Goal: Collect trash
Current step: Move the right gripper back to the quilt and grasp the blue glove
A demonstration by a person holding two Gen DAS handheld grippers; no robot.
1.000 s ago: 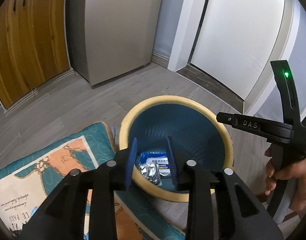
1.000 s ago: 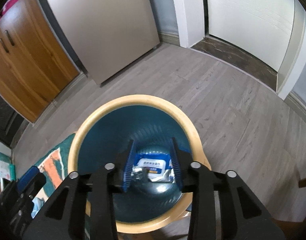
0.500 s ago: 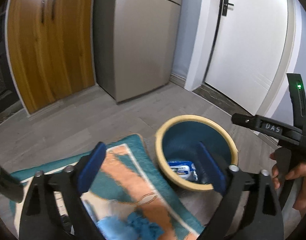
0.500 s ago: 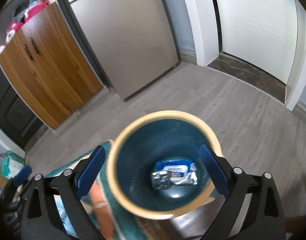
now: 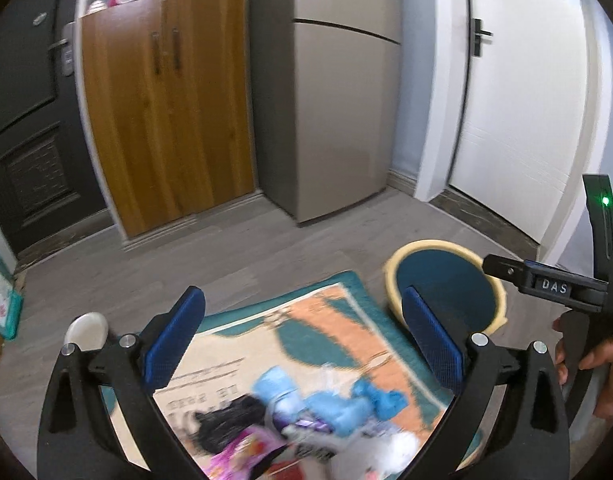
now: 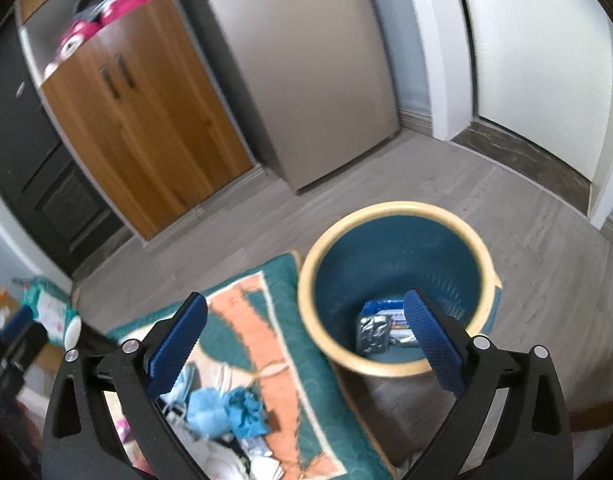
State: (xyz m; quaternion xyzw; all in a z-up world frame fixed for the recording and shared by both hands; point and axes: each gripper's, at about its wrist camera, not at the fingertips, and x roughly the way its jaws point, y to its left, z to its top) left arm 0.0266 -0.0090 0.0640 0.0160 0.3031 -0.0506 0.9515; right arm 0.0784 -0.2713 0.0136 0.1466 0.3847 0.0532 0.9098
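A blue bin with a cream rim stands on the floor beside a teal and orange mat. In it lie a silver packet and a blue wipes pack. On the mat is a blurred pile of trash: blue crumpled pieces, a black piece, a pink wrapper. My left gripper is open and empty above the mat. My right gripper is open and empty, over the mat's edge and the bin's near rim. The bin and the right gripper's body show in the left view.
A wooden cabinet, a grey fridge and a white door stand behind on the grey floor. A dark door is at left. A teal box sits at far left.
Both grippers opened wide and pulled back and left from over the bin toward the mat. The silver packet and wipes pack now lie in the bin. The trash pile has come into view.
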